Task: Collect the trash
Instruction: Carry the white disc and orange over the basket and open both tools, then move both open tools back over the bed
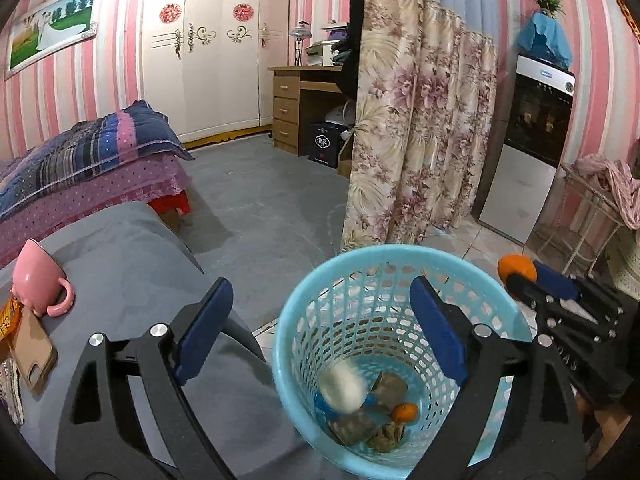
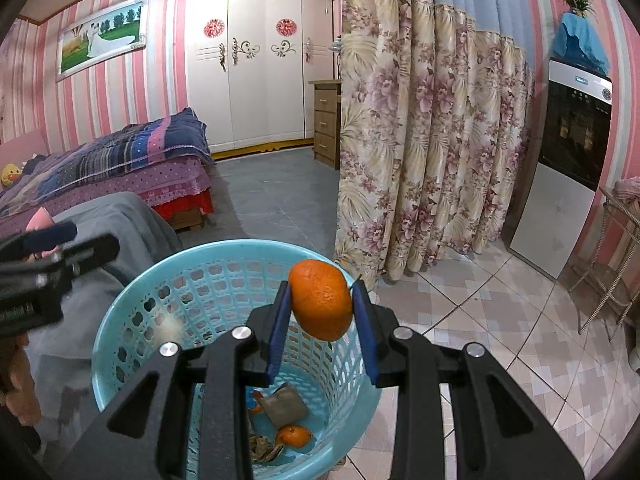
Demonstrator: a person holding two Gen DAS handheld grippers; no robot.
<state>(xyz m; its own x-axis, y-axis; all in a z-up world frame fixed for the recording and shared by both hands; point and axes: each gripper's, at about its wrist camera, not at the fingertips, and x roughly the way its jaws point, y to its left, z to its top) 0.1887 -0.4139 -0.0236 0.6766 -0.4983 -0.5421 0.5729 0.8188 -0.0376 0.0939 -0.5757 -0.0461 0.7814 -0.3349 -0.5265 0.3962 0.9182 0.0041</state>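
A light blue plastic basket (image 1: 288,320) stands on the floor beside a grey-covered surface (image 1: 132,264). My left gripper (image 1: 320,292) hangs open above it with nothing between its blue pads. Below it, a blurred white wad (image 1: 344,386) is inside the basket, over brown scraps (image 1: 390,388) and a small orange piece (image 1: 405,412). My right gripper (image 2: 322,292) is shut on a whole orange (image 2: 320,304), which it holds over the basket's (image 2: 120,304) far rim. The orange (image 1: 516,266) also shows at the right of the left wrist view.
A pink mug (image 1: 38,280) and a phone in a brown case (image 1: 34,356) lie on the grey surface. A bed (image 1: 80,160) stands to the left, a floral curtain (image 1: 420,120) behind the basket, and a white cabinet (image 2: 560,208) and a wire rack (image 2: 616,264) to the right.
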